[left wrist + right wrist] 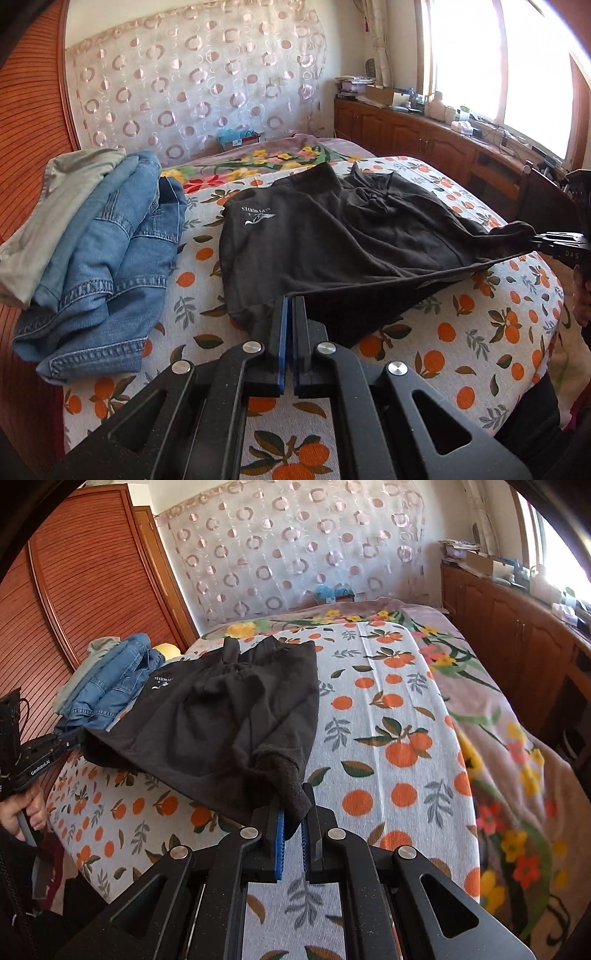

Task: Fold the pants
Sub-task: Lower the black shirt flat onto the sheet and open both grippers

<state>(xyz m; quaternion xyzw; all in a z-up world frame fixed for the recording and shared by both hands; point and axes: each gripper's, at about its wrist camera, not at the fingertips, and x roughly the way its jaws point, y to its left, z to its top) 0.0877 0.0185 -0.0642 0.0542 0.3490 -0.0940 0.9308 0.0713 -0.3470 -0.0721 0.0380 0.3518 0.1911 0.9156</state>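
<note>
Left wrist view shows our left gripper (290,306) with its blue-padded fingers (282,325) pressed nearly together, pinching a thin edge of the black pants (325,240) at their near corner. From there a taut hem runs across to our right gripper (537,242), which clamps the opposite corner at the right edge of the picture.

Seen from the right wrist, the right gripper (293,805) is closed to a narrow gap on a bunched cuff of the pants (229,705) — the fabric hangs between the blue pads (279,830). The left gripper (75,738) holds the far corner at the left.

Most of the pants lie spread on the orange-print bedsheet (461,332), white logo up, the gripped edge lifted off it. A pile of denim (110,251) sits beside them near the wooden headboard (85,590).
</note>
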